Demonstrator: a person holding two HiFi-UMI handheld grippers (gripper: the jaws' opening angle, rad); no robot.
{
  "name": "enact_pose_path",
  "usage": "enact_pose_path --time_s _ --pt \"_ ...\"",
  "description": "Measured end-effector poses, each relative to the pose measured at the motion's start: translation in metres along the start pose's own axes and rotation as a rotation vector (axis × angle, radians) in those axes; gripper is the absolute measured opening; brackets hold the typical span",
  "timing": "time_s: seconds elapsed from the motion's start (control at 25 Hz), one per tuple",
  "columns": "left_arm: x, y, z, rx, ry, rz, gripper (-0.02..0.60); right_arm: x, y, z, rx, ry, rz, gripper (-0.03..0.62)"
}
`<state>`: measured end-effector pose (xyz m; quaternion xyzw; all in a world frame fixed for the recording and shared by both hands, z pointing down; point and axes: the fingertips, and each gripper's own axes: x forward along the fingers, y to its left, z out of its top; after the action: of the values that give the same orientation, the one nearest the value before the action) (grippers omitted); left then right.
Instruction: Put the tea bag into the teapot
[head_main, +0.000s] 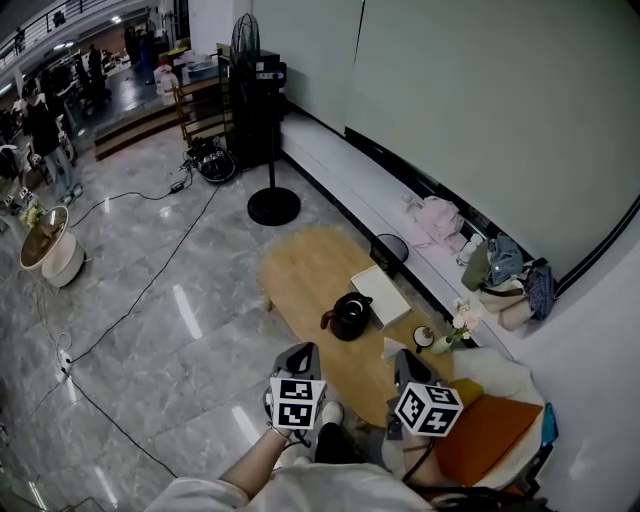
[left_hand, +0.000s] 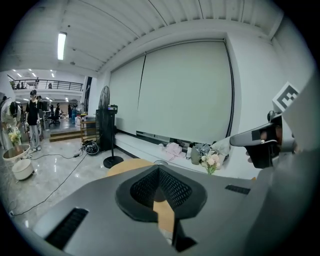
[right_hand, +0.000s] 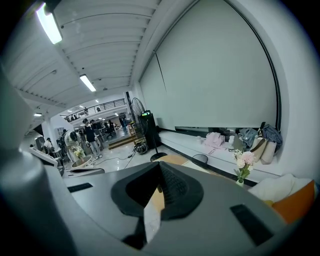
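With your left tongs (head_main: 299, 352) and right tongs (head_main: 404, 358) both closed, reaching in would likely shove the apparent tea bag (head_main: 393, 347) off the bench (head_main: 300, 270) or bump the teapot (head_main: 350, 316).

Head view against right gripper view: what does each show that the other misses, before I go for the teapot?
Head view only: the black teapot in plain sight, and the right gripper whole, from above. Right gripper view only: its own fingers, shut, seen close, and the ceiling lights. Both: the wooden table, the standing fan, the flower vase and the orange cushion.
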<state>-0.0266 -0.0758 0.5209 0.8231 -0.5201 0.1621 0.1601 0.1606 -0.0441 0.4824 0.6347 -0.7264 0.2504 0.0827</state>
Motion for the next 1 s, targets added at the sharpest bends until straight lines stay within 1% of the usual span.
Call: enact_pose_path --time_s 0.36,0.6,0.84,1.0 --pt "0.058 0.013 0.034 0.014 -0.007 0.018 0.006 0.058 -0.014 0.035 -0.003 -0.004 0.029 0.034" --pt "0.094 0.012 0.056 0.028 0.005 0.014 0.006 0.088 -0.035 0.058 0.026 -0.01 0.028 0.034" --pt "0.128 0.015 0.071 0.028 0.008 0.024 0.006 0.116 -0.052 0.065 0.047 0.016 0.039 0.034" --pt "0.139 0.019 0.068 0.01 0.027 0.038 0.006 0.137 -0.055 0.066 0.059 0.042 0.053 0.034"
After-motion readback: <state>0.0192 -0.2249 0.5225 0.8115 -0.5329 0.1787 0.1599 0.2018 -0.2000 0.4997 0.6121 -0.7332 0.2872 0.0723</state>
